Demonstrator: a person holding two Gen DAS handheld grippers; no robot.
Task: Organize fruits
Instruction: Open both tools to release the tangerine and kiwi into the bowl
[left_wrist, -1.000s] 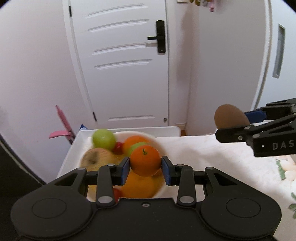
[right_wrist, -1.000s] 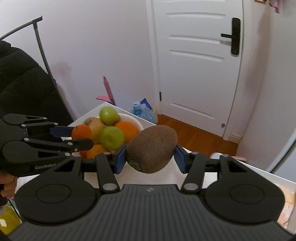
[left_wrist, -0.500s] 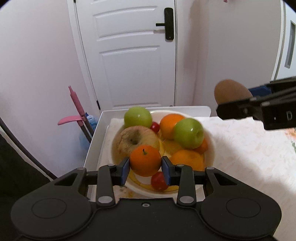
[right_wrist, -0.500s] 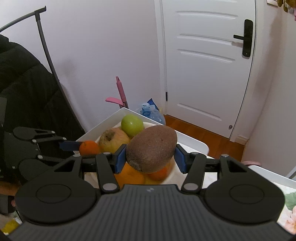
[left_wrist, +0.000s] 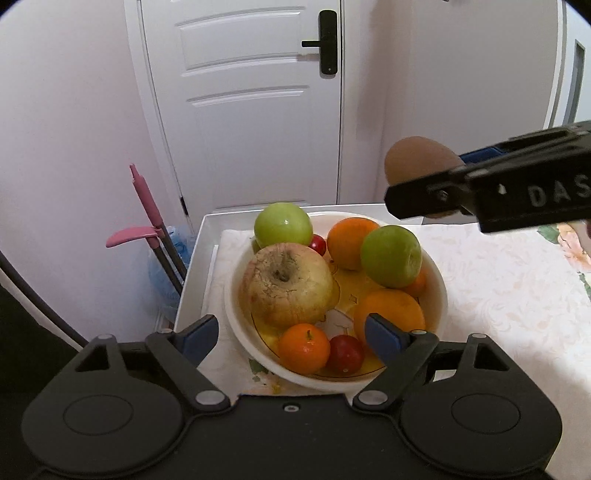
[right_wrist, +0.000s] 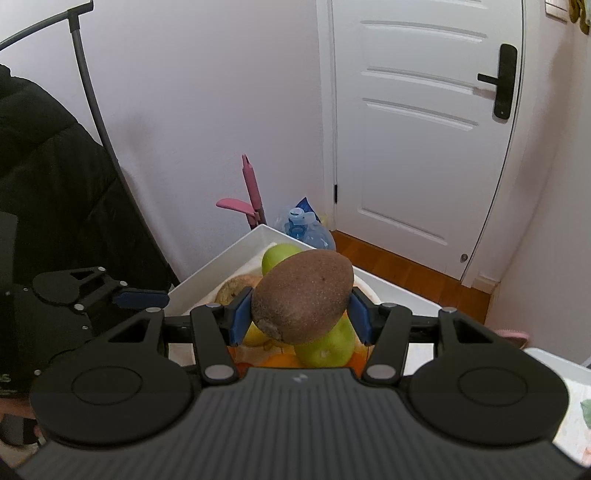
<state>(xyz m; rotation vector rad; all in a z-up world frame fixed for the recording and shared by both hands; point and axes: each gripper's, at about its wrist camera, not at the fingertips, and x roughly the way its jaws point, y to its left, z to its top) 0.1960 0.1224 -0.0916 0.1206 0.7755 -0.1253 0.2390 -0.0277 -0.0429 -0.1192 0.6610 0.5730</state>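
A white bowl (left_wrist: 437, 295) holds two green apples, a blemished yellowish apple (left_wrist: 290, 284), oranges, small red fruits and a small mandarin (left_wrist: 304, 347). My left gripper (left_wrist: 291, 338) is open, its blue pads either side of the mandarin, which lies in the bowl's near edge. My right gripper (right_wrist: 301, 314) is shut on a brown kiwi (right_wrist: 303, 299) and holds it above the bowl; it also shows in the left wrist view (left_wrist: 419, 160), above the bowl's far right.
The bowl stands on a cloth-covered white table (left_wrist: 509, 295) near its left end. Beyond the table edge are a pink-handled tool (left_wrist: 147, 206), a water bottle (right_wrist: 306, 230), the white door (left_wrist: 251, 103) and a dark jacket (right_wrist: 55, 192) at left.
My left gripper opened and let go of the mandarin, which now lies in the bowl. My right gripper moved with the kiwi over the bowl.
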